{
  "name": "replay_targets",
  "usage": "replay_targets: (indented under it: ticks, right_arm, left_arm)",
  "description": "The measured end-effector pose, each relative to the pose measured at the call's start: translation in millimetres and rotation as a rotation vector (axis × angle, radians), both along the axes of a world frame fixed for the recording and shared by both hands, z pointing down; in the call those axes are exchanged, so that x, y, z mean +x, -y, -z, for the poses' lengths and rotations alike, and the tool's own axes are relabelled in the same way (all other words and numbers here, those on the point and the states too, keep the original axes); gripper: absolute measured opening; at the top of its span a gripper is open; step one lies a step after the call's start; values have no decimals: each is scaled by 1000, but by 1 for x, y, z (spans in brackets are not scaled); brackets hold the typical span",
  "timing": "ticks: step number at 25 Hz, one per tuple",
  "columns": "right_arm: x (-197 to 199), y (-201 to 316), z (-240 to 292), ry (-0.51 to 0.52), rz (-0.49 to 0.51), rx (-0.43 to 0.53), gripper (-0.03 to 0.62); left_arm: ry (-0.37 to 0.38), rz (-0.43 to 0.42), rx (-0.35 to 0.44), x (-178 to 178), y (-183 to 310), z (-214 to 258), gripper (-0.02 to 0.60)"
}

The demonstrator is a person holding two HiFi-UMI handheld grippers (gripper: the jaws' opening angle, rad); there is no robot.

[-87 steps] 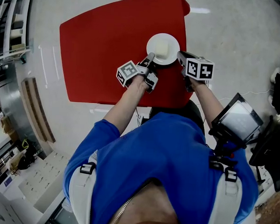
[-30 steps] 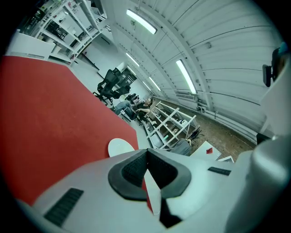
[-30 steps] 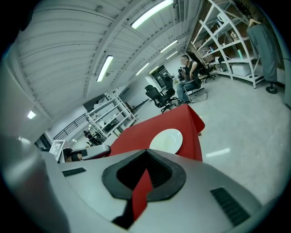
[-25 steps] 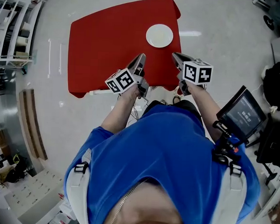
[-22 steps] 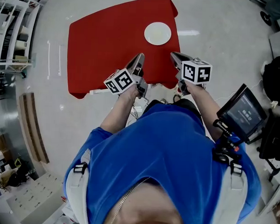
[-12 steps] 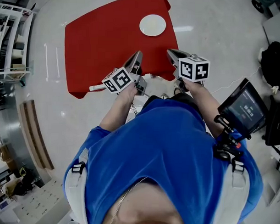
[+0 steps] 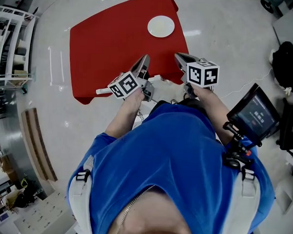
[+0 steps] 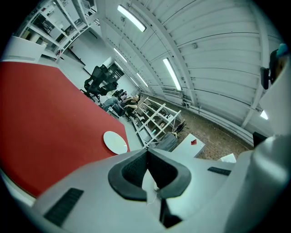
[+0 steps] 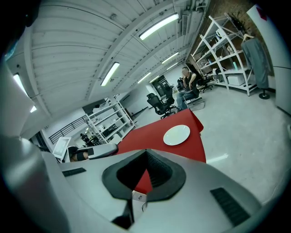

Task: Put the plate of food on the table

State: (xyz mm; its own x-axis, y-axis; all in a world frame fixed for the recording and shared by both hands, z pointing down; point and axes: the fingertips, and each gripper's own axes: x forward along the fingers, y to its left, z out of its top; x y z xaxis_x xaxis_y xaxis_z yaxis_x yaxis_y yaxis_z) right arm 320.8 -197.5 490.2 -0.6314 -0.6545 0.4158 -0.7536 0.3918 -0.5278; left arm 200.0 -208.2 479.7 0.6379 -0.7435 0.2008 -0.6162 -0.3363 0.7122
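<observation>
A white round plate (image 7: 160, 26) lies flat on the red table (image 7: 115, 46), near its far right corner; what it carries is too small to make out. Both grippers hang in the air on my side of the table's near edge, well apart from the plate. My left gripper (image 7: 145, 59) is shut with nothing in it. My right gripper (image 7: 179, 56) is also shut and empty. In the left gripper view the plate (image 8: 115, 142) shows beyond the closed jaws, on the red table (image 8: 41, 118). The right gripper view has the plate (image 9: 177, 134) ahead on the table (image 9: 150, 136).
White shelving racks (image 7: 10, 42) stand at the far left and a wooden plank (image 7: 37, 144) lies on the grey floor. A screen device (image 7: 254, 115) hangs at the person's right side. Dark objects (image 7: 285, 61) stand at the right. Office chairs (image 9: 161, 102) stand beyond the table.
Both grippers let go of the plate's rim and drew back past the table's near edge. The plate stays on the table, and the person has stepped back from it.
</observation>
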Motion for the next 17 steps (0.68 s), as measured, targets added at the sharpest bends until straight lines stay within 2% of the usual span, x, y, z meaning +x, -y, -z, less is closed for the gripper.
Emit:
replay_targets:
  ticks: [17]
  right_arm:
    - [-3,2,4,-5,14,15,2]
  left_arm:
    - [-21,2,25,5,2,10,8]
